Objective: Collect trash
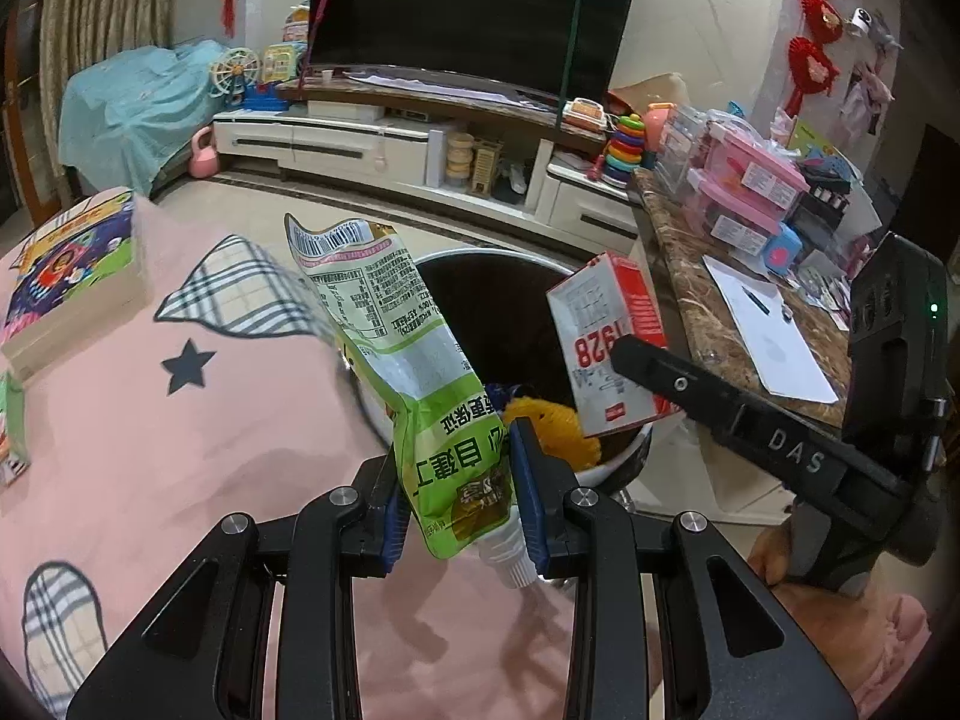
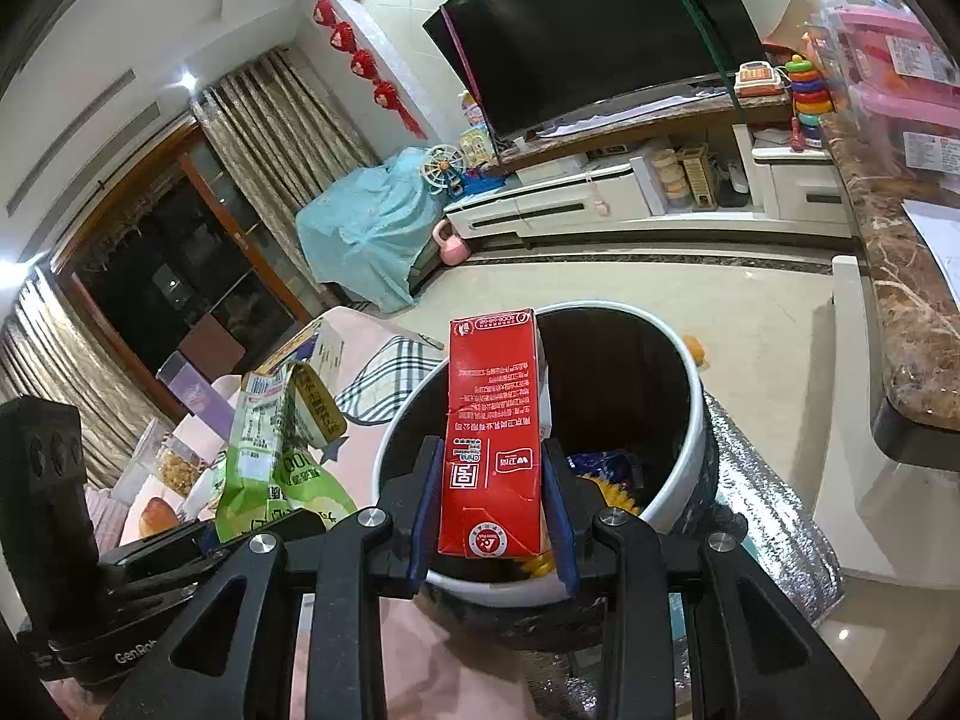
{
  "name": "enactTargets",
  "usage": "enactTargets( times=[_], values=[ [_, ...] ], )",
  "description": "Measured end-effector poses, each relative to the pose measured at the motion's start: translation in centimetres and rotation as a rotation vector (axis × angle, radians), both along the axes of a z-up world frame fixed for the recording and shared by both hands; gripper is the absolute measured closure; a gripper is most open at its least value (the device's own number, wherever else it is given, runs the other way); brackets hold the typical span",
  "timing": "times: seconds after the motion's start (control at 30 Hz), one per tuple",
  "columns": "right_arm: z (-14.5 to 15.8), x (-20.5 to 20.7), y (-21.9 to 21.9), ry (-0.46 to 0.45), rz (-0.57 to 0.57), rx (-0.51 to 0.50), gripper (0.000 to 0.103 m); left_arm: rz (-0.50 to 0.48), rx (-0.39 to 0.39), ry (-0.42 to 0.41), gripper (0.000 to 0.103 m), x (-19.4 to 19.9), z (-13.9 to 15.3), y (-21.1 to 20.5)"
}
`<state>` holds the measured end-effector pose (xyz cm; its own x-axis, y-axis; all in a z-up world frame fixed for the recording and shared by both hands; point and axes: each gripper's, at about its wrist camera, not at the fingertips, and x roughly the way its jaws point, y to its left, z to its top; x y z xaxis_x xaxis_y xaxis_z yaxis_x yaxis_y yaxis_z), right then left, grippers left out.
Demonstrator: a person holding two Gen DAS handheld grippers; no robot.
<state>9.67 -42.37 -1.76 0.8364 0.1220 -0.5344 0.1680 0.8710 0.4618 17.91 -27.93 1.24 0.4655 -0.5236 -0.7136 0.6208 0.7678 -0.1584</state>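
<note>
Right wrist view showed the right gripper (image 2: 492, 504) with jaws clamped on an upright red carton (image 2: 489, 432), already over the bin (image 2: 690, 384). The left gripper (image 1: 459, 504) gripped a green pouch (image 1: 414, 360) beside the rim, farther out.

light: dim indoor, ceiling lamps | glare: glossy wall tiles | edges: fisheye-warped, dark vignette | focus: mostly sharp

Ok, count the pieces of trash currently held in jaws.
2. The green pouch is clamped in the left gripper beside the bin; the red carton is clamped in the right gripper over the bin's opening. More trash already lies inside.
</note>
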Motion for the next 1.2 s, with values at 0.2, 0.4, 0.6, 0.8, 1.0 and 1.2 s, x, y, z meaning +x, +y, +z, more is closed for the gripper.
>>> enactTargets(
  times=[0.2,0.4,0.6,0.8,1.0,1.2],
  values=[
    [-0.1,0.3,-0.7,0.013,-0.010,0.001,0.071,-0.021,0.015,0.013,0.075,0.7,-0.4,-1.7],
    [0.0,0.6,-1.0,0.022,-0.014,0.004,0.071,-0.033,0.024,0.032,0.075,1.5,-0.7,-2.8],
    [0.2,1.2,-1.3,0.029,-0.010,-0.001,0.071,-0.035,0.023,0.043,0.074,1.9,-0.9,-3.5],
    [0.0,1.8,-1.5,0.044,-0.004,-0.002,0.071,-0.033,0.031,0.045,0.074,2.2,-1.0,-3.7],
    [-0.3,2.1,-1.9,0.057,-0.004,0.008,0.071,-0.029,0.034,0.057,0.074,2.5,-1.2,-3.8],
    [-0.3,2.6,-2.2,0.075,0.006,0.015,0.070,-0.028,0.031,0.076,0.073,2.7,-1.4,-4.0]
  ],
)
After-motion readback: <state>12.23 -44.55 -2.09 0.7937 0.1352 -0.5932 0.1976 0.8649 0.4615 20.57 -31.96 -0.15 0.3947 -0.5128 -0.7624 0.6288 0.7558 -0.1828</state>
